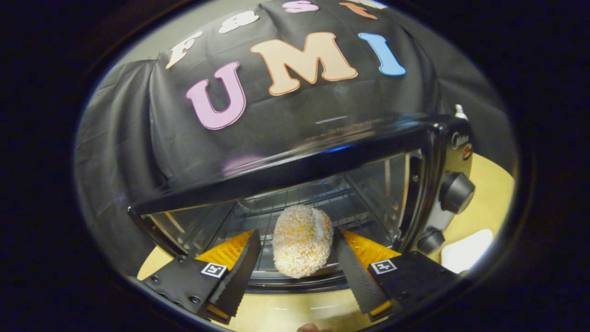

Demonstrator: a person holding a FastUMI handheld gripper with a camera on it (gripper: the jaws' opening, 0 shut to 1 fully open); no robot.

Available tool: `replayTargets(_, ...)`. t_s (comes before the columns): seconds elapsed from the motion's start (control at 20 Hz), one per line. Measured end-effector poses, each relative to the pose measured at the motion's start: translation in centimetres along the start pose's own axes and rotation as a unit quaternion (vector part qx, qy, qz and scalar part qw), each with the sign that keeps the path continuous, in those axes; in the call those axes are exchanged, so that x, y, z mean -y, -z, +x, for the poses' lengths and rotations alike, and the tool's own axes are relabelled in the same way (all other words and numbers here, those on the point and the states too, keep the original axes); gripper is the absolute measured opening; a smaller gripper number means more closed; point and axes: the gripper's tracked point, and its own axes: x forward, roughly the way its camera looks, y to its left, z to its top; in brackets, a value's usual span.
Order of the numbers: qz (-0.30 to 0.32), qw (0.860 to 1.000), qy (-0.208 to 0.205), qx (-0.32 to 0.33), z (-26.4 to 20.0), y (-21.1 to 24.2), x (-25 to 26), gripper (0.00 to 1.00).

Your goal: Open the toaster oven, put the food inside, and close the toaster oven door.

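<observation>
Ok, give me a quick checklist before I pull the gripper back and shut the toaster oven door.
1. Toaster oven open: ok, the cavity is in full sight.
2. Breaded food inside: partly ok, it sits on the wire rack at the front edge and seems to overhang the sill slightly.
3. Hand-held gripper released: ok, fingers spread, a gap shows on each side of the food.
4. Fingers clear of the oven mouth: not ok, the tips reach the opening.
5. Door free to swing: cannot tell, the door itself is out of sight.
6. Food stable: cannot tell, it looks at rest.
</observation>
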Motion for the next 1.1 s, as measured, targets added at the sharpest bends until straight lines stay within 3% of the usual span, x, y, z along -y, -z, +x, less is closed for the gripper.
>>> replayTargets(0.45, -0.085, 0.995, -0.039, 0.027, -11.2, 0.1, 1.1, 0.97)
replayTargets(0.7, -0.058, 0.995, -0.087, 0.009, -18.1, 3.7, 1.4, 0.97)
replayTargets(1.1, -0.04, 0.994, -0.076, -0.068, -21.6, 11.3, 3.4, 0.97)
